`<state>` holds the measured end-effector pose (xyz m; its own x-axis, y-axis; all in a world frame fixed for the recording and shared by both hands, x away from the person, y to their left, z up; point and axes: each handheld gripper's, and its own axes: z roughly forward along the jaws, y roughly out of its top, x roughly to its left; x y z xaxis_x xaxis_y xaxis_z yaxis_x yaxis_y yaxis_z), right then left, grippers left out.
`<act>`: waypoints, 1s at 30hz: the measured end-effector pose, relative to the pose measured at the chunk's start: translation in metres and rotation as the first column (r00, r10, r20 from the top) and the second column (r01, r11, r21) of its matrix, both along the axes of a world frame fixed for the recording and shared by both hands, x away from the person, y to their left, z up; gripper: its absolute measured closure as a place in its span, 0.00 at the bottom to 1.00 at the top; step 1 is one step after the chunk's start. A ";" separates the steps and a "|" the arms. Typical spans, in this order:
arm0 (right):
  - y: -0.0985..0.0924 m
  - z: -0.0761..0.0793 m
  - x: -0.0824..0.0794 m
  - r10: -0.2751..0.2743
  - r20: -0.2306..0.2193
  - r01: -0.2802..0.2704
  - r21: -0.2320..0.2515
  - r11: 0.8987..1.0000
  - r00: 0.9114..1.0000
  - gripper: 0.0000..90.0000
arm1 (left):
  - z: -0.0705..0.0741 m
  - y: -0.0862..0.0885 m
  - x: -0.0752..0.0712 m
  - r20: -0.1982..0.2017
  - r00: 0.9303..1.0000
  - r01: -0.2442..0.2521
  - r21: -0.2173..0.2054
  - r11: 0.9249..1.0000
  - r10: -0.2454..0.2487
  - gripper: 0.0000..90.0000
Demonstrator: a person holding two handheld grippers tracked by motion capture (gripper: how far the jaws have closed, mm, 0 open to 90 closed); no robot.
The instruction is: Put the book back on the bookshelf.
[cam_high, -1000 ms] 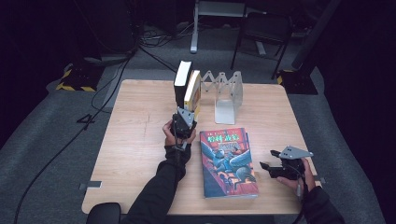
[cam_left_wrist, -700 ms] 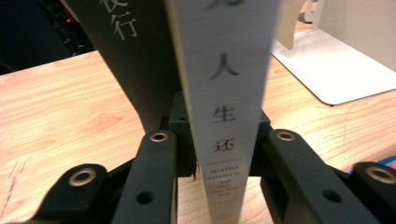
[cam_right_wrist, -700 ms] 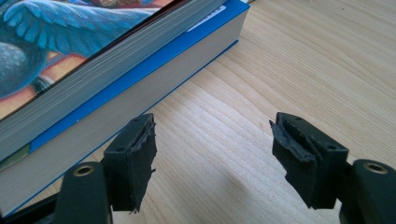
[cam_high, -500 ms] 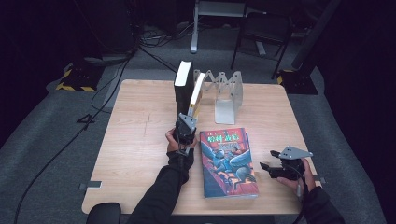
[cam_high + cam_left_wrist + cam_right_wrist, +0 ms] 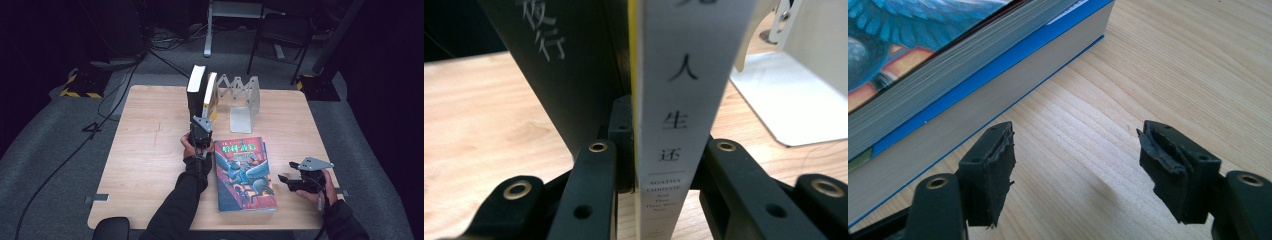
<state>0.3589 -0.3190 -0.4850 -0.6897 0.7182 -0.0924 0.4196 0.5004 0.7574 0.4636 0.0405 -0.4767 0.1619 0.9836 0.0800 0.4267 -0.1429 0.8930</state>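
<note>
The wooden counter [image 5: 150, 150] carried a large blue illustrated book [image 5: 245, 172] lying flat near its front, right of centre. Farther back stood a dark book [image 5: 195, 92] with a white-spined book [image 5: 210, 97] leaning just beside it, left of a metal book rack [image 5: 243, 100]. The left hand-held gripper [image 5: 659, 165] was clamped on the white-spined book's spine. The right hand-held gripper [image 5: 1075, 165] hovered with jaws apart beside the flat book's right edge.
</note>
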 end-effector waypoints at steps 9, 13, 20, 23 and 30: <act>-0.001 -0.001 -0.001 0.004 -0.005 -0.004 -0.003 1.000 1.000 0.34 | -0.001 0.004 -0.016 0.017 0.999 -0.027 -0.016 1.000 0.027 0.84; 0.001 -0.002 -0.001 0.010 -0.010 -0.010 -0.007 1.000 1.000 0.34 | -0.002 0.004 -0.019 0.020 0.999 -0.035 -0.009 0.999 0.035 0.83; 0.003 -0.003 -0.001 0.019 -0.014 -0.019 -0.017 1.000 1.000 0.34 | -0.003 0.000 -0.008 0.023 0.999 -0.049 0.005 0.999 0.049 0.83; 0.003 -0.003 -0.001 0.017 -0.014 -0.017 -0.016 1.000 1.000 0.34 | -0.003 -0.002 -0.004 0.029 0.998 -0.059 0.030 0.998 0.058 0.83; 0.002 -0.005 -0.001 0.014 -0.021 -0.015 -0.018 1.000 1.000 0.34 | -0.004 -0.007 0.005 0.035 0.998 -0.044 0.046 0.998 0.042 0.83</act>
